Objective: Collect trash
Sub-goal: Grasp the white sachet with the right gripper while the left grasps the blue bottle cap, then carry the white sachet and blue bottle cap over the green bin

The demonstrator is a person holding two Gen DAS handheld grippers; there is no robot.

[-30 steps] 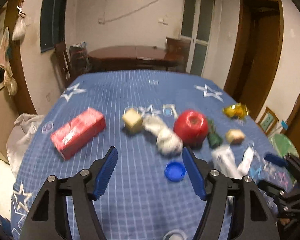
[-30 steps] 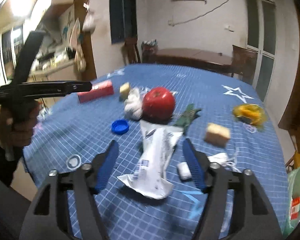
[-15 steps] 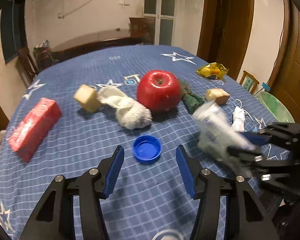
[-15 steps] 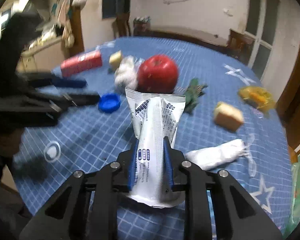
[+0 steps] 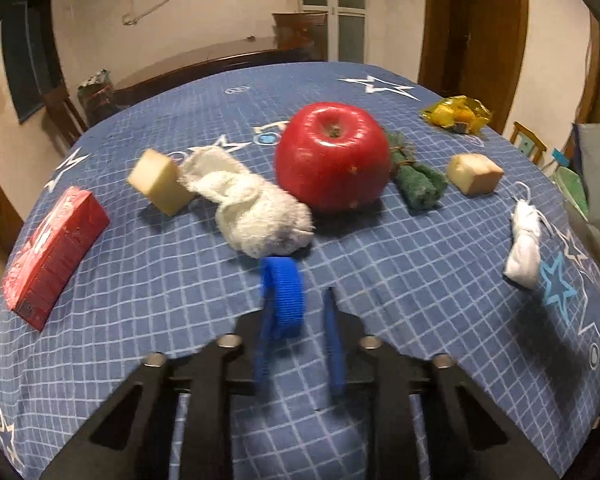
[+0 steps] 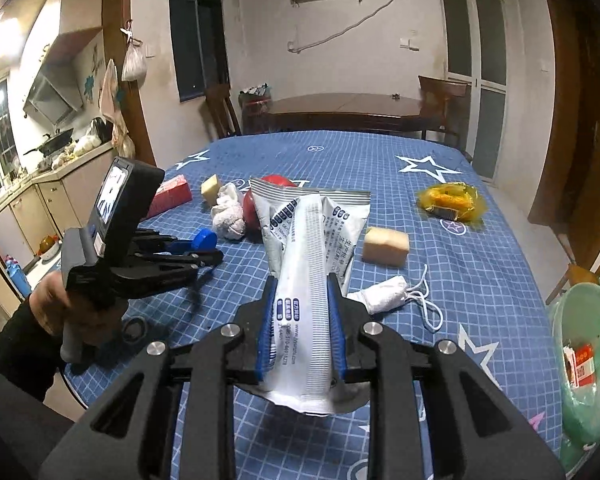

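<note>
My left gripper (image 5: 300, 304) is shut on a blue bottle cap (image 5: 282, 296), held on edge just above the blue star tablecloth (image 5: 420, 300); it also shows in the right wrist view (image 6: 204, 246). My right gripper (image 6: 302, 292) is shut on a white foil snack wrapper (image 6: 308, 248) and holds it up over the table. A white cloth wad (image 5: 256, 208), a small white drawstring pouch (image 5: 524, 240) and a yellow wrapper (image 5: 456, 114) lie on the table.
A red apple (image 5: 332, 156), two tan cubes (image 5: 160, 186) (image 5: 474, 172), a green bundle (image 5: 416, 184) and a red box (image 5: 52, 252) lie on the table. A green bin with a plastic liner (image 6: 584, 360) stands off the table's right edge.
My left gripper closed on the blue cap and tipped it up on edge. My right gripper lifted the wrapper higher and drew back from the table.
</note>
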